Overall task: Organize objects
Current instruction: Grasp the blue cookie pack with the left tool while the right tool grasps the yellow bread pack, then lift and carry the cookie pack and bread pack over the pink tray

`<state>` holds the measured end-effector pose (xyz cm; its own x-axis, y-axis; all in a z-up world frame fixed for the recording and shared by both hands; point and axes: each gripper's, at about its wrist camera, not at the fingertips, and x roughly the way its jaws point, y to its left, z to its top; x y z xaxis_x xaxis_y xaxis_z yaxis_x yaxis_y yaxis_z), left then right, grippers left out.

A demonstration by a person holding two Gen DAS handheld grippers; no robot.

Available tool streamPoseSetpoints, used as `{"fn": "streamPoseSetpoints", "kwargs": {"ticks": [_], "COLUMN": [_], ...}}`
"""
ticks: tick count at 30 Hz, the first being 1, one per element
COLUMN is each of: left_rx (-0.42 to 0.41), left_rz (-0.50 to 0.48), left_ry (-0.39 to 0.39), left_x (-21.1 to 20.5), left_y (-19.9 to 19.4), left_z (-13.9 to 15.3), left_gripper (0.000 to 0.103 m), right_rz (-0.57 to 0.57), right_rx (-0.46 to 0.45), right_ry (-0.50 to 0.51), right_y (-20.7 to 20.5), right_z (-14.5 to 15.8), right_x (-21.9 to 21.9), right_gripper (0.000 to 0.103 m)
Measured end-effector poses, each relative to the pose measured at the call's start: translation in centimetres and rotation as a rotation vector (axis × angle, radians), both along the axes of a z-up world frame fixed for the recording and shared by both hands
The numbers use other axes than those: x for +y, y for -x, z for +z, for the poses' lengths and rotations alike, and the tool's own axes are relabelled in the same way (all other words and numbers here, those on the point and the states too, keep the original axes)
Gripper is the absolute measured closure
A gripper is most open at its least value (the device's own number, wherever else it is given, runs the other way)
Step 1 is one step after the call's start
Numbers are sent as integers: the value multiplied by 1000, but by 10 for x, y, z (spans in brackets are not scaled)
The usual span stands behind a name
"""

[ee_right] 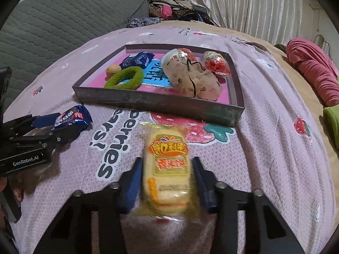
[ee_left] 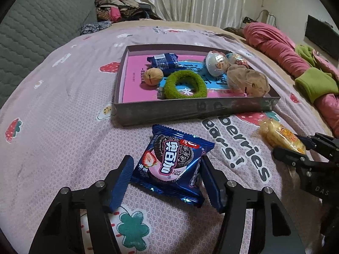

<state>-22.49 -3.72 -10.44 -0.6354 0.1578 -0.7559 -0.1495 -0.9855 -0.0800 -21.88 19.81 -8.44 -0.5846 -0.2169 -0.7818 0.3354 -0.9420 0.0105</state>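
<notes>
Left gripper [ee_left: 166, 181]: nearest my left camera, I see its blue pads on either side of the Oreo packet [ee_left: 172, 163]. The right pad touches the crumpled wrapper edge and the left pad sits at the opposite corner, so I read it as clamped on the packet.
Oreo packet: it lies on the pink strawberry bedsheet [ee_left: 63, 127], just in front of the tray's near wall, printed side up. From my right camera I see it [ee_right: 72, 117] sticking out between the left gripper's fingers [ee_right: 45, 119].
Right gripper [ee_right: 167, 182]: its jaws are closed against both long sides of the yellow snack cake [ee_right: 166, 169]; I count this as a grasp. In my left view the same cake [ee_left: 281, 135] pokes out of that gripper at the right edge.
Yellow snack cake: in a clear wrapper, pointing lengthways toward the tray, on or just above the sheet; I cannot tell which.
Tray [ee_right: 161, 103]: a shallow dark box with a pink and blue lining, just beyond both packets.
Tray contents: a second blue packet [ee_left: 164, 61], a walnut [ee_left: 153, 76], a green fuzzy ring [ee_left: 184, 84], a beige drawstring pouch [ee_right: 190, 80], and two foil-wrapped eggs [ee_left: 216, 62] [ee_right: 217, 62].
Surroundings: a grey quilted cushion [ee_left: 42, 31] lies far left, and red and green clothing [ee_left: 281, 50] lies along the right of the bed.
</notes>
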Motion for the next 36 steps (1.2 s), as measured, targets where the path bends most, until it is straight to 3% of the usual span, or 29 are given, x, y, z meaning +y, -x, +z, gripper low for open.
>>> {"fn": "streamPoseSetpoints", "kwargs": {"ticks": [18, 27, 36], "left_rx": [30, 86, 164], "left_rz": [1, -2, -7], "left_ry": [-11, -14, -8], "left_x": [2, 6, 16], "left_y": [-9, -24, -50], "left_z": [11, 41, 91], "left_gripper": [45, 45, 45], "right_rz": [28, 36, 33], "right_rx": [24, 53, 129], "right_ry": [34, 44, 71], "right_y": [-10, -18, -35], "right_z": [14, 32, 78], "right_x": [1, 0, -1], "right_gripper": [64, 64, 64]}}
